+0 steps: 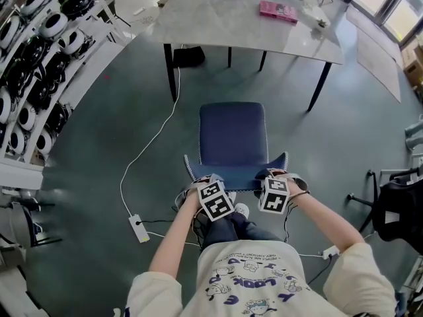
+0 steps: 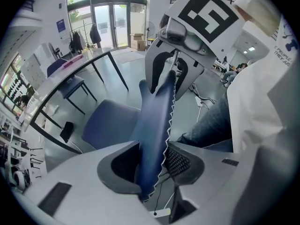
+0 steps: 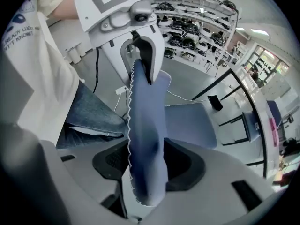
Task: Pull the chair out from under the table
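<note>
The blue chair [image 1: 231, 134] stands on the floor in front of the grey table [image 1: 218, 18], its seat out from under the tabletop and its backrest [image 1: 238, 172] towards me. My left gripper [image 1: 201, 180] straddles the backrest's left top edge and my right gripper [image 1: 276, 176] straddles its right top edge. In the left gripper view the backrest [image 2: 157, 125] runs between the jaws of the left gripper [image 2: 152, 165] with a dark gap beside it. In the right gripper view the backrest [image 3: 145, 125] stands between the right gripper's [image 3: 147, 165] jaws with gaps on both sides. Both grippers are open.
A pink book [image 1: 277, 10] lies on the table. Shelves of headsets [image 1: 39, 58] line the left side. A white cable runs to a power strip [image 1: 139, 228] on the floor left of me. A black chair [image 1: 396, 203] stands at the right, and my legs are just behind the backrest.
</note>
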The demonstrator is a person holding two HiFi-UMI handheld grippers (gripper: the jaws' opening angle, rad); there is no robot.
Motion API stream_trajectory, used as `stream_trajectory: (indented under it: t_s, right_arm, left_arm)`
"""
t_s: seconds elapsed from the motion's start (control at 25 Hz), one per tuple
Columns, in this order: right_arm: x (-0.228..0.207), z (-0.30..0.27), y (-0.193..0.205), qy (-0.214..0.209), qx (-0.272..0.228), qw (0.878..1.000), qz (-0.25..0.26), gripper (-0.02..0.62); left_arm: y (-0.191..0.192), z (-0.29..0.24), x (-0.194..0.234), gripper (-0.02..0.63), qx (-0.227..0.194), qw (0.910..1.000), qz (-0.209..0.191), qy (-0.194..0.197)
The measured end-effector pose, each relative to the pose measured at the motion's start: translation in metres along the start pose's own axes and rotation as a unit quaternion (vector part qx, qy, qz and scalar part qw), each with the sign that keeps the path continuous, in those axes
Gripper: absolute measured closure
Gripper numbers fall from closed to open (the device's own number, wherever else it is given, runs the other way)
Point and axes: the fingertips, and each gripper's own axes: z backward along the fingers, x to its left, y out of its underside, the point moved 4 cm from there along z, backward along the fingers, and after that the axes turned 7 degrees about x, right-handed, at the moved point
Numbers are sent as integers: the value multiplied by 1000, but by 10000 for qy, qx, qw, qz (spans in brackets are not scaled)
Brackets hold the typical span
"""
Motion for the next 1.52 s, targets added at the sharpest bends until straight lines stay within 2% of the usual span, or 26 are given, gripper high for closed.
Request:
stream_trajectory:
  t_s: [0.08,0.32,0.44,0.56,0.72,0.84,0.92,1.08,1.16,1.24,1.36,1.44,1.52]
  right_arm:
    - [0,3,1,-107,-186,9994,-258,348]
    - [1,35,3,-397,-956,9902,-938,345]
    - [-9,59,-6,-337,-1582,9778,-1332,358]
    - [-34,88,-14,57,-2240,9581,-1784,385]
    - [-74,137,-24,777,-2994,9207,-2379,405]
    - [-102,175,-28,1258,-3497,8845,-2822,417]
    - [-116,198,-32,1485,-3823,8587,-3074,430]
    - [-132,240,-37,1968,-4305,8151,-3340,439]
    - [-136,261,-38,2296,-4506,7925,-3408,456]
    - [-137,280,-40,2656,-4668,7707,-3429,499]
    - [-135,302,-42,3098,-4824,7443,-3425,552]
    - [-133,314,-44,3260,-4936,7295,-3434,578]
    - [-130,325,-43,3336,-5080,7141,-3474,591]
  left_arm:
    - [1,2,1,430,-84,9998,177,8]
    - [-4,33,3,383,-781,9930,865,195]
    - [-8,60,14,383,-1222,9851,1209,6]
    - [-11,90,32,403,-1669,9725,1565,-441]
    - [-16,136,66,458,-2245,9434,2094,-1253]
    - [-24,174,87,528,-2602,9171,2403,-1832]
    - [-30,200,99,547,-2886,8959,2604,-2153]
    - [-35,247,115,569,-3488,8443,3001,-2748]
    - [-39,267,117,574,-3755,8253,3082,-2880]
    - [-42,283,116,575,-3947,8126,3092,-2972]
    - [-45,301,114,577,-4107,7971,3092,-3168]
    - [-45,312,114,577,-4204,7849,3132,-3302]
    - [-46,319,112,580,-4294,7784,3161,-3314]
